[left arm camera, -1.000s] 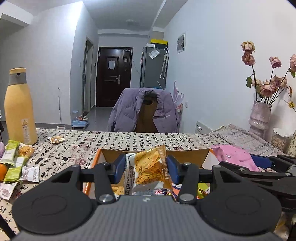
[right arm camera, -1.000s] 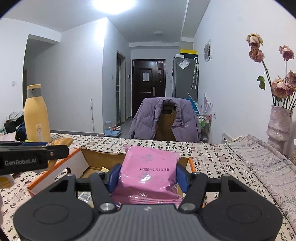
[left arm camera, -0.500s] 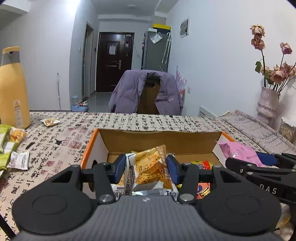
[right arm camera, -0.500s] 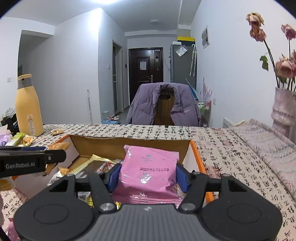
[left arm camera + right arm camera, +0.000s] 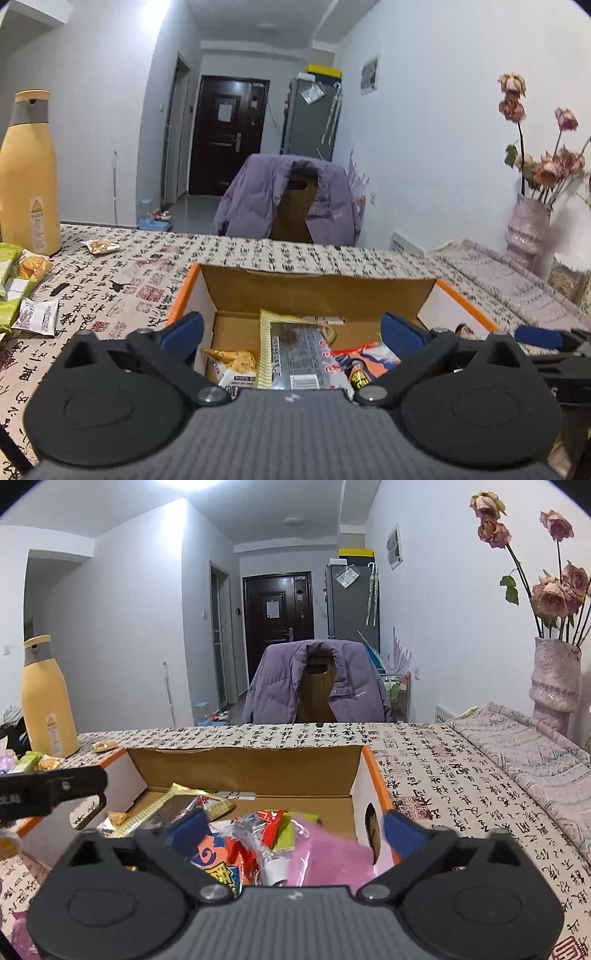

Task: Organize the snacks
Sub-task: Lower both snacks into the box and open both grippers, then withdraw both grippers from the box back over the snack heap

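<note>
left gripper [image 5: 291, 332] low centre, jaws opening wide, nothing clamped, over cracker packet [image 5: 232, 363] lying in the box | right gripper [image 5: 295, 829] low centre, jaws opening wide, pink packet [image 5: 328, 860] loose beneath | cardboard box [image 5: 243, 766] mid-frame, holds snacks | yellow bottle [image 5: 29, 173] far left | chair with purple jacket [image 5: 317, 683] beyond the table

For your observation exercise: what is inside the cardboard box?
Inside the cardboard box lie a pink packet, a red-and-blue packet and a gold-edged wrapper. Anything beneath them is covered.
</note>
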Available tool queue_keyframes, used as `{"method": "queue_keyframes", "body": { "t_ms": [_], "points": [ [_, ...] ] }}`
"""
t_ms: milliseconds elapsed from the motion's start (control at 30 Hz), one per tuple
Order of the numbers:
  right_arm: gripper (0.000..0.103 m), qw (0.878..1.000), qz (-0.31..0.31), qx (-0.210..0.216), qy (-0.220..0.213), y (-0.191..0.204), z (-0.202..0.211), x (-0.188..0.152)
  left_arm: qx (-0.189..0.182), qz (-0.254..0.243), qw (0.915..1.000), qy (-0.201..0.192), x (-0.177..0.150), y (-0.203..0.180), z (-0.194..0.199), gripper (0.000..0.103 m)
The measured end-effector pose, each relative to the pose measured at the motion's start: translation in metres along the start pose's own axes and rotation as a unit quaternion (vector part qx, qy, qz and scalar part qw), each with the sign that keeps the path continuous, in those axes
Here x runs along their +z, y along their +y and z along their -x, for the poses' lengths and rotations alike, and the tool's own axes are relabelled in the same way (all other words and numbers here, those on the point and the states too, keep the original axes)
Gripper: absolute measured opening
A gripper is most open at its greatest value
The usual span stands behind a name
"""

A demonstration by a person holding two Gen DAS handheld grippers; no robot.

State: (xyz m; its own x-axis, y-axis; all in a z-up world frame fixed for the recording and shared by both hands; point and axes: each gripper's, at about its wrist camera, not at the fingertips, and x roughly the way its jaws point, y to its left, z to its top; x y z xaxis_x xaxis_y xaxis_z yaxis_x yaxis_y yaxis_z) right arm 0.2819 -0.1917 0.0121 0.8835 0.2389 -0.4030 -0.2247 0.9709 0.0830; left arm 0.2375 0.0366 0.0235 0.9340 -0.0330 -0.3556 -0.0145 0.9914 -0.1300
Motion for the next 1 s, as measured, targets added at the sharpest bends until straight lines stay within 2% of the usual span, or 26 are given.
{"method": "queue_keyframes", "body": {
  "t_ms": [600,733,1000],
  "points": [
    [0.103,1.0,-0.002,-0.01,-0.004,-0.005,0.001,0.005,0.014,-0.001,0.9998,-0.014,0.011,-0.012,0.007,0.103],
    [0.103,1.0,0.011,-0.024,-0.006,-0.001,0.01,0.013,0.012,0.007,0.9998,-0.011,0.018,-0.011,0.013,0.103],
    [0.103,1.0,0.015,-0.019,-0.009,0.006,0.039,0.016,0.014,0.011,0.9997,-0.018,0.021,-0.007,0.04,0.103]
  ]
}}
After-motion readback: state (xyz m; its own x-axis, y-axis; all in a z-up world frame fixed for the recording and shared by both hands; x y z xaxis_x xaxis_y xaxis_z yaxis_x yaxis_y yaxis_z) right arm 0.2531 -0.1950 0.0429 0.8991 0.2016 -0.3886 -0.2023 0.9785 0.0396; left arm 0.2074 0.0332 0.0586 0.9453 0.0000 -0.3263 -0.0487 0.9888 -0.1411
